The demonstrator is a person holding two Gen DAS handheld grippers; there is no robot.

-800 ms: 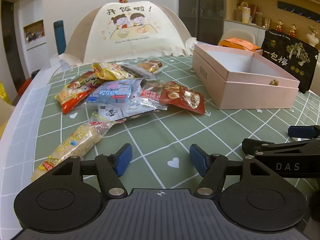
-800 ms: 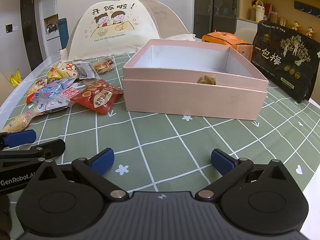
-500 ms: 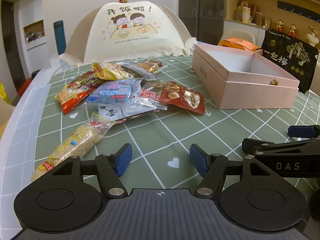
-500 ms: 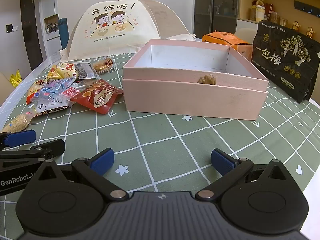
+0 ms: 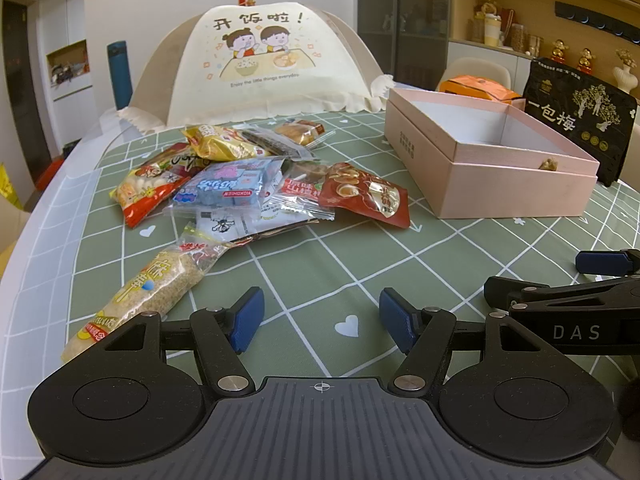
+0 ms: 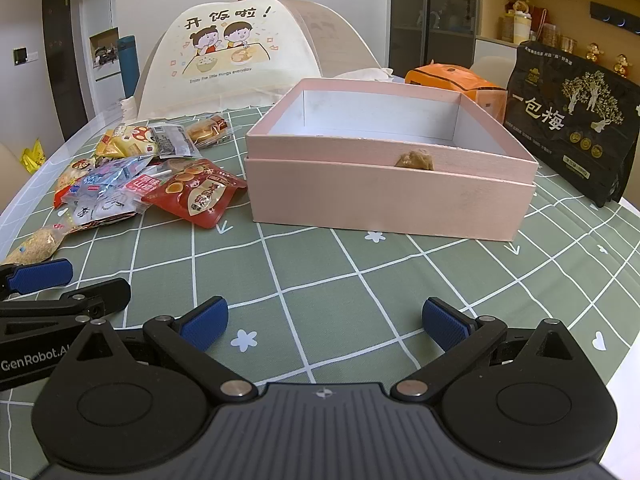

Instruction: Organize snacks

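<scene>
1. The left wrist view sits low over the green checked bench [image 5: 320,264], facing the heap of snack packets [image 5: 248,188] close ahead.
2. The right wrist view, equally low, faces the open pink cardboard box [image 6: 384,196].
3. Both share heap, box [image 5: 496,184] and cream dome food cover [image 6: 240,64].

snack packets [image 5: 256,188]: glossy plastic | pink box [image 6: 384,196]: matt cardboard | tablecloth [image 6: 320,264]: smooth, matt

Almost nothing differs from the earlier pictures. The black left gripper with blue pads [image 5: 322,320] and the black right gripper with blue pads [image 6: 325,322] show the same gap as before, and any shift over the green checked tablecloth [image 6: 320,264] is too slight to tell.
</scene>
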